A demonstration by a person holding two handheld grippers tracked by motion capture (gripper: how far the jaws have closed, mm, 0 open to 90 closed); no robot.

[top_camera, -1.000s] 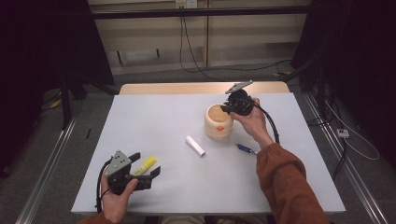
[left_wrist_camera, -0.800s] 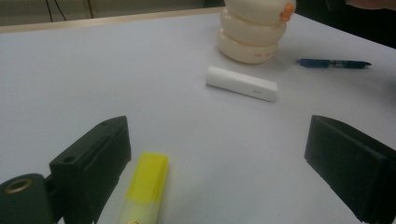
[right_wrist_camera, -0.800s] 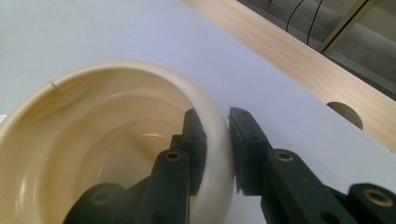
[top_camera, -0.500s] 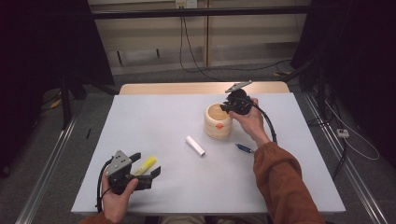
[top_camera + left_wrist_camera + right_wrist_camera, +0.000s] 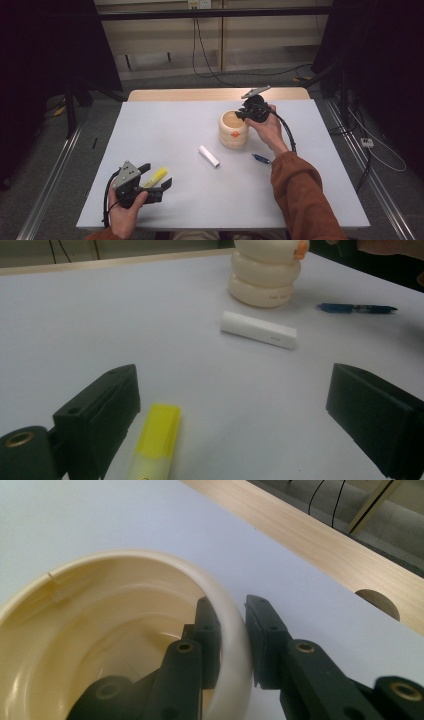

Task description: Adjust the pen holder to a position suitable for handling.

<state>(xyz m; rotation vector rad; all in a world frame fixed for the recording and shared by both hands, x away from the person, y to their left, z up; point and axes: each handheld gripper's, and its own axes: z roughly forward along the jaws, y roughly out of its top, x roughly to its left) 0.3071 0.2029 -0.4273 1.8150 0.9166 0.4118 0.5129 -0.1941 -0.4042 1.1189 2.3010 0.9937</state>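
Right gripper: my jaws are pinched on the rim of the cream cup, one jaw inside the wall, the other outside, pads pressing the rim from both sides. In the right gripper view the cup lies left of and below the jaws, its hollow open to the camera; beyond the outer jaw the white bench runs to a wooden strip at its far edge.

Left gripper: jaws wide apart, low over the bench, gripping nothing. A yellow highlighter lies on the bench between them, just beside the left-hand jaw; I cannot tell whether it touches. Ahead of the jaws, well apart, lies a white stick; beyond it stands the cup, with a small orange mark near its top. A blue pen lies ahead of the right-hand jaw, beside the cup.

High view: stick and pen lie between the two grippers, nearer the right.
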